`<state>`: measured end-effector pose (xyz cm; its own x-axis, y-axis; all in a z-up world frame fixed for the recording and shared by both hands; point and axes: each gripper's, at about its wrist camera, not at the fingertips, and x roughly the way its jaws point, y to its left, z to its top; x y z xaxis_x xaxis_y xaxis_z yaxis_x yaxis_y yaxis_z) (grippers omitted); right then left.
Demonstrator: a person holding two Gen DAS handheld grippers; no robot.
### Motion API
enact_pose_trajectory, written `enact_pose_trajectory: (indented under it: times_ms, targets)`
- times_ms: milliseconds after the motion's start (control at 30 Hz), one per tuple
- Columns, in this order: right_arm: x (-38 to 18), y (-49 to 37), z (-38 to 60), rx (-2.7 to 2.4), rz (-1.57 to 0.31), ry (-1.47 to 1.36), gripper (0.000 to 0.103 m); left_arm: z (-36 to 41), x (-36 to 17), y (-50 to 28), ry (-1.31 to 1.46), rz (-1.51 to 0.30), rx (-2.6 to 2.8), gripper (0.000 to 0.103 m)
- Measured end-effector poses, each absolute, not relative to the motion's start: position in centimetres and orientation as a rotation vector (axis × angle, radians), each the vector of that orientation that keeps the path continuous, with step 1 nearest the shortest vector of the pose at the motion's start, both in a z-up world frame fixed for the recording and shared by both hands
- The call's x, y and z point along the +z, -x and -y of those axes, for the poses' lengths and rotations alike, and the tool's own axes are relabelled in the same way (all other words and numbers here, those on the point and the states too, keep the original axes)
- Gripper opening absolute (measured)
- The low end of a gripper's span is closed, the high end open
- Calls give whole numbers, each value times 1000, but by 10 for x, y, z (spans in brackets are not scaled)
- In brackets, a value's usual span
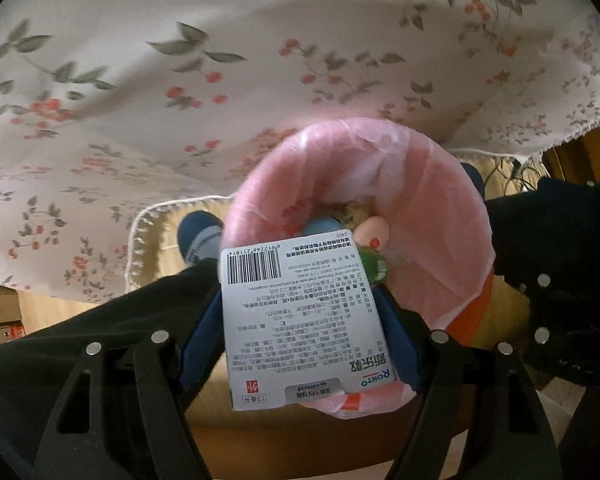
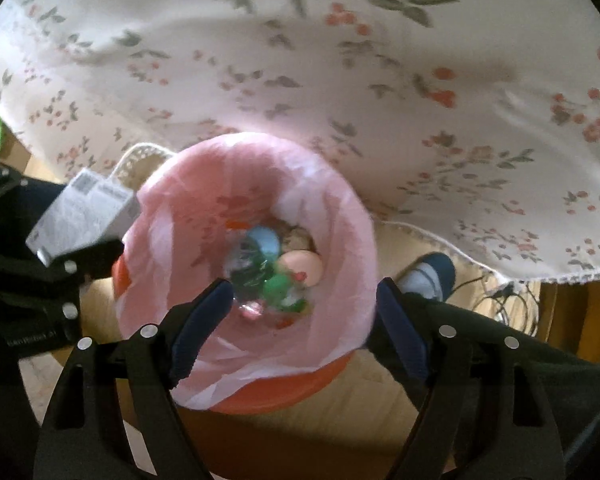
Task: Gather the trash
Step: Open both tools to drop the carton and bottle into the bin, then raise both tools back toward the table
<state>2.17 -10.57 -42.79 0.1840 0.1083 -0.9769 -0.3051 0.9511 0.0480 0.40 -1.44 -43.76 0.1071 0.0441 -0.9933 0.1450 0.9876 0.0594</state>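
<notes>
White carton clenched between left jaws over pink-lined bin; right jaws released, empty above it.

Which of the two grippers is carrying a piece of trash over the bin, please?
The left gripper: the white carton sits clamped between its blue pads, above the pink-lined bin. The right gripper stands open and empty above the bin.

Matt printed cardboard box; thin glossy plastic liner (crinkled) in bin; soft floral cloth.
</notes>
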Motion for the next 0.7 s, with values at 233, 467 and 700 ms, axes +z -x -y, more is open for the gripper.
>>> enact_pose_trajectory:
  times_ms: [233,467,700]
  targets:
    - [-433,-25,110,266,-1355,166,78,28,-455,-4,-181,-1503,-105,74]
    - [-437,-27,110,261,-1369,150,78,31,-463,-5,-206,-1527,-112,78]
    - [-439,-29,112,257,-1374,134,78,35,-462,-5,-225,-1517,-115,92]
